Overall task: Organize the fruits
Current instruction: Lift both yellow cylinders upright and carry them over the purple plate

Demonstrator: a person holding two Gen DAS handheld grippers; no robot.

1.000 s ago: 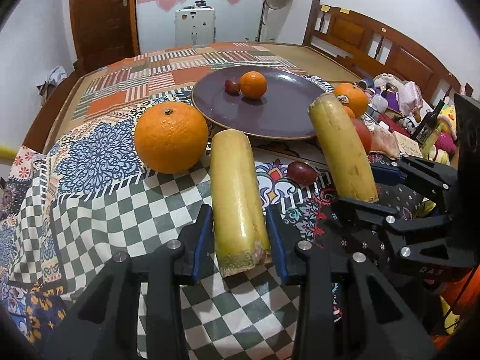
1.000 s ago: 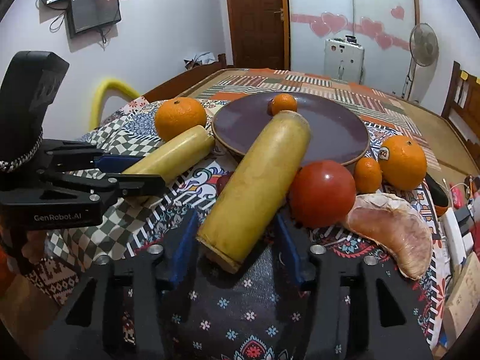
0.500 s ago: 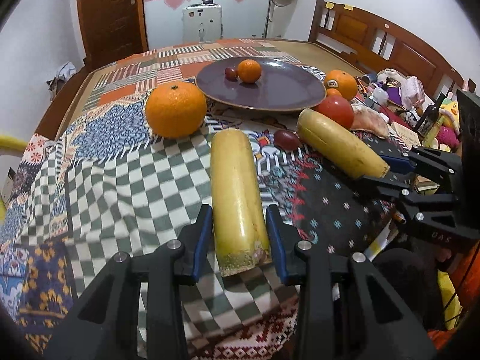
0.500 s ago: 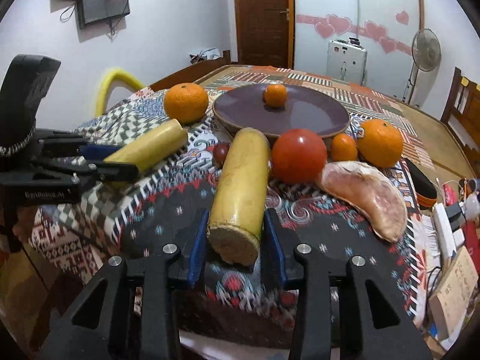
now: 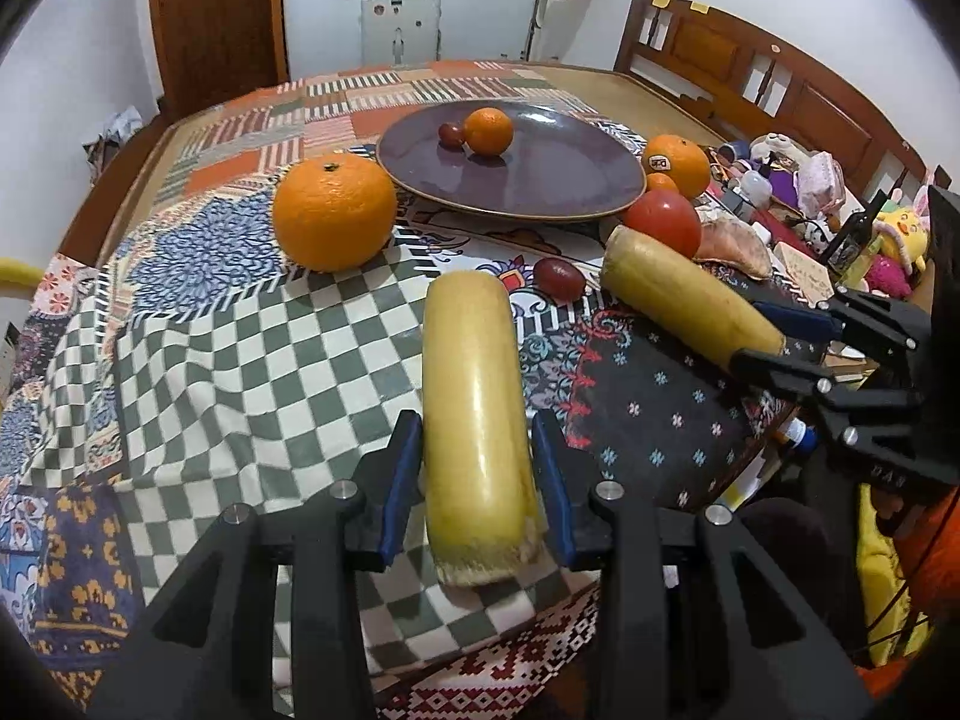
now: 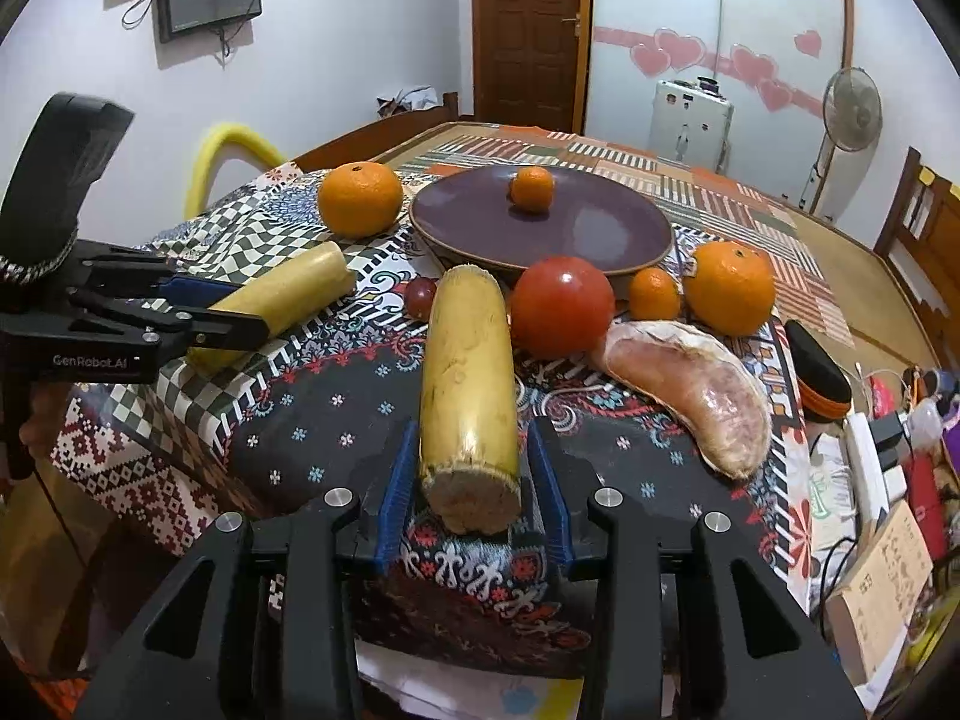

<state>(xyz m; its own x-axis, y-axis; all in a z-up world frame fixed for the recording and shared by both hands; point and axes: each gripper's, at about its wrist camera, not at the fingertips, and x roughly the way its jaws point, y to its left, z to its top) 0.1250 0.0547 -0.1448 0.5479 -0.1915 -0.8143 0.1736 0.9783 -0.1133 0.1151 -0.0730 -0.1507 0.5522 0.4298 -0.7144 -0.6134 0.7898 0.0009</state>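
My left gripper (image 5: 474, 480) is shut on a yellow cane piece (image 5: 471, 408), held over the checked cloth near the table's front edge. My right gripper (image 6: 468, 480) has a second yellow cane piece (image 6: 468, 372) between its blue pads. The pads still press on it while the jaws are opening slightly. In the left wrist view the right gripper (image 5: 774, 342) sits at the right with its cane piece (image 5: 678, 294). The purple plate (image 5: 540, 174) holds a small orange (image 5: 489, 131) and a red grape (image 5: 450, 133). A large orange (image 5: 333, 219) lies left of the plate.
Right of the plate lie a tomato (image 6: 562, 306), a small orange (image 6: 654, 294), a stickered orange (image 6: 729, 288) and a pomelo segment (image 6: 690, 390). A red grape (image 6: 420, 294) rests on the cloth between the cane pieces. Clutter fills the right; a wooden headboard (image 5: 780, 78) stands behind.
Both grippers have drawn back from the plate toward the table's front edge, carrying their cane pieces. The right jaws closed on their piece, which now points straight ahead.
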